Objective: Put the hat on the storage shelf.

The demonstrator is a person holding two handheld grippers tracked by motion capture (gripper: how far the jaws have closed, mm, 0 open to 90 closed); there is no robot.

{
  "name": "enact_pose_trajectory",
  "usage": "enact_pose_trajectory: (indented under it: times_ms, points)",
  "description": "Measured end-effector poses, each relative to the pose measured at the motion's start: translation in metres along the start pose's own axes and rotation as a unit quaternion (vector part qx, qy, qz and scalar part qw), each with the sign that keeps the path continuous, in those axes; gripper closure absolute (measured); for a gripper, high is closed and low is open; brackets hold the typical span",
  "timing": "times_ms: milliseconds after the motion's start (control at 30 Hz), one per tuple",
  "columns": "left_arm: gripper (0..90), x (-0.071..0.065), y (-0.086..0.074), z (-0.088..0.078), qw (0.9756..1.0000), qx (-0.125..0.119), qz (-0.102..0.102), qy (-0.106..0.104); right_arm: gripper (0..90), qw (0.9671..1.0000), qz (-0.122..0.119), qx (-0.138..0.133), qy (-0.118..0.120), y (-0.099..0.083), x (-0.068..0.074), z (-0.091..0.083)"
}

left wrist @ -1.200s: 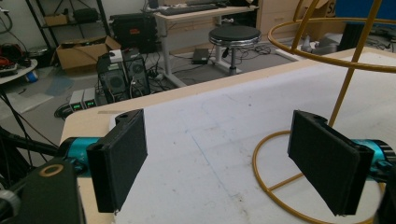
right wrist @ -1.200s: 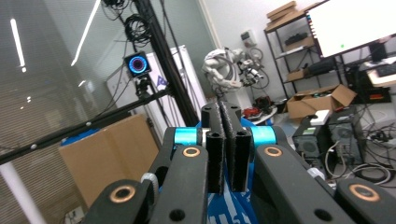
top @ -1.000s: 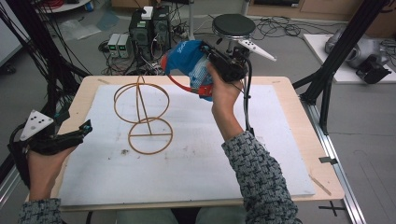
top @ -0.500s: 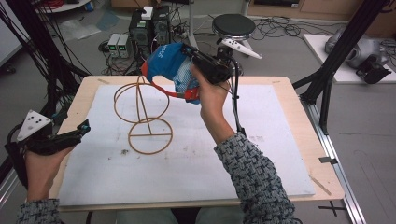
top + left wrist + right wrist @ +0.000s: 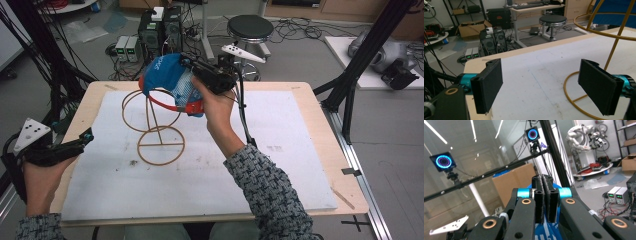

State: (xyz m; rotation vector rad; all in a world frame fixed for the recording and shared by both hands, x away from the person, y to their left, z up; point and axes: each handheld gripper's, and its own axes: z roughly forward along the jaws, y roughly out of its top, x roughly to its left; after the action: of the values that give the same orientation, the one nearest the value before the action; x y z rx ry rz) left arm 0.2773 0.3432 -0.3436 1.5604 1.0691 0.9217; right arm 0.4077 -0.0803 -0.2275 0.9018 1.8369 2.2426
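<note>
Blue cap (image 5: 167, 80) was clamped in the closed right gripper (image 5: 187, 67) above the wire stand (image 5: 152, 122); left gripper (image 5: 544, 87) rested open, empty.

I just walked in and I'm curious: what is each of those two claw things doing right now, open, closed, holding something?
Left gripper: open, holding nothing, low over the table.
Right gripper: shut on the blue cap, above the wire stand.
</note>
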Motion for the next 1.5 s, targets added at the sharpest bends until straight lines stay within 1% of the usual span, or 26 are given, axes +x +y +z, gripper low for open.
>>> enact_pose_trajectory:
  times_ms: [133, 367, 433, 600, 700, 867, 1000, 1100, 1200, 1267, 1333, 1433, 1467, 1500]
  points:
    - [20.0, 0.001, 0.000, -0.001, 1.0000, 0.000, -0.002, 0.002, 88.5, 0.9998, -0.003, 0.016, 0.011, -0.003, 0.003, 0.004]
    - [20.0, 0.001, 0.000, -0.002, 1.0000, 0.001, -0.002, 0.002, 88.5, 0.9985, -0.003, 0.047, 0.027, -0.013, 0.006, 0.012]
    - [20.0, 0.001, 0.000, -0.002, 1.0000, 0.001, -0.002, 0.003, 88.5, 0.9982, -0.002, 0.050, 0.032, -0.016, 0.007, 0.014]
    - [20.0, 0.002, 0.000, -0.002, 1.0000, 0.000, -0.001, 0.002, 88.5, 0.9973, 0.000, 0.063, 0.036, -0.025, 0.008, 0.019]
    - [20.0, 0.002, 0.001, -0.002, 1.0000, 0.000, -0.001, 0.002, 88.5, 0.9968, 0.002, 0.069, 0.040, -0.030, 0.009, 0.023]
    - [20.0, 0.002, 0.001, -0.002, 1.0000, -0.001, -0.003, 0.002, 88.5, 0.9964, 0.001, 0.072, 0.045, -0.033, 0.014, 0.028]
    - [20.0, 0.002, 0.001, -0.002, 1.0000, 0.000, -0.001, 0.002, 88.5, 0.9967, 0.000, 0.065, 0.049, -0.031, 0.018, 0.033]
    - [20.0, 0.002, 0.001, -0.002, 1.0000, 0.000, -0.002, 0.001, 88.5, 0.9964, -0.007, 0.066, 0.054, -0.030, 0.024, 0.038]
    - [20.0, 0.002, 0.001, -0.003, 1.0000, 0.000, -0.001, 0.001, 88.5, 0.9956, -0.020, 0.071, 0.057, -0.031, 0.032, 0.044]
    - [20.0, 0.002, 0.001, -0.002, 1.0000, -0.001, -0.003, 0.001, 88.5, 0.9949, -0.028, 0.076, 0.059, -0.033, 0.037, 0.048]
    - [20.0, 0.002, 0.001, -0.002, 1.0000, 0.000, -0.001, 0.000, 88.5, 0.9942, -0.037, 0.081, 0.060, -0.035, 0.042, 0.052]
    - [20.0, 0.002, 0.001, -0.002, 1.0000, 0.000, -0.002, 0.000, 88.5, 0.9931, -0.045, 0.089, 0.062, -0.038, 0.048, 0.057]
    - [20.0, 0.002, 0.001, -0.002, 1.0000, 0.000, -0.001, -0.001, 88.5, 0.9931, -0.045, 0.089, 0.062, -0.038, 0.048, 0.057]
    - [20.0, 0.002, 0.001, -0.002, 1.0000, 0.000, -0.002, -0.001, 88.4, 0.9922, -0.052, 0.095, 0.062, -0.040, 0.051, 0.060]
